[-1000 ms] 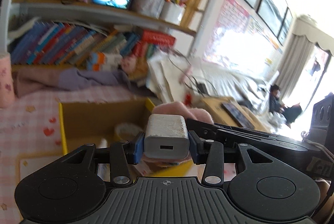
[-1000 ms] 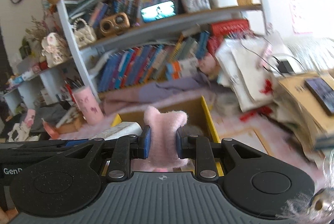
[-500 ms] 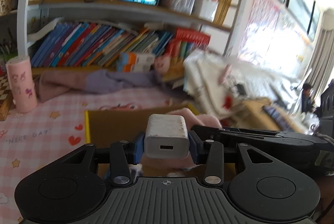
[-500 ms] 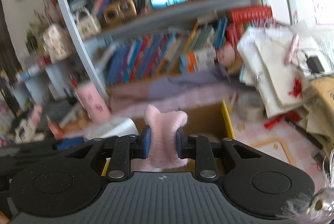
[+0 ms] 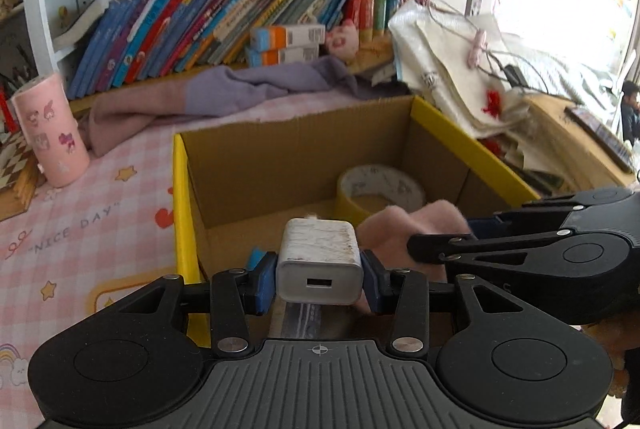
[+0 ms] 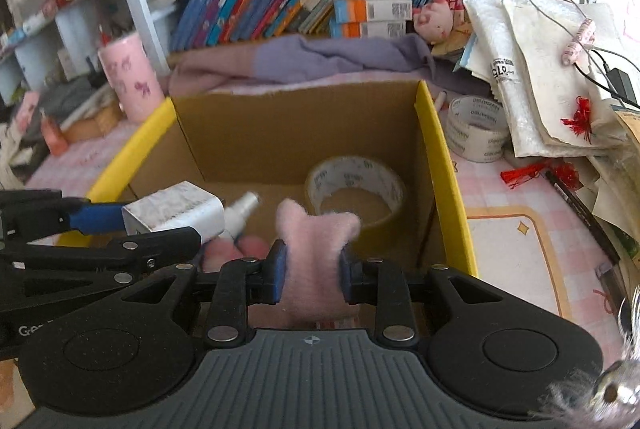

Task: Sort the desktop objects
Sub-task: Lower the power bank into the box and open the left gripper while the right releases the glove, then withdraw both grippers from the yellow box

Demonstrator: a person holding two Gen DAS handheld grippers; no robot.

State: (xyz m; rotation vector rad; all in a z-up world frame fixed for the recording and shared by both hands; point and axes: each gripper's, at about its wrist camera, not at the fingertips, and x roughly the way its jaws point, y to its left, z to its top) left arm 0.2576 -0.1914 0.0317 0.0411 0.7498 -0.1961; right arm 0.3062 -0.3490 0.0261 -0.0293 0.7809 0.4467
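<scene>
Left tool [image 5: 319, 279] clamping white charger [image 5: 320, 261], above cardboard box [image 5: 296, 157], tape roll [image 5: 380, 187] inside

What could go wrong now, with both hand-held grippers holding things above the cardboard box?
1. The left hand-held gripper and right hand-held gripper are close together over the yellow-edged cardboard box; they might collide.
2. The white plastic USB charger, if dropped, may strike the small white spray bottle below.
3. The fluffy pink fabric piece could cover the clear tape roll in the box.

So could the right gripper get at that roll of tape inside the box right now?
Probably not yet. The tape roll lies unobstructed just ahead in the open cardboard box, but the right gripper is already clamped on a pink fuzzy thing, so it would have to drop that first.
</scene>
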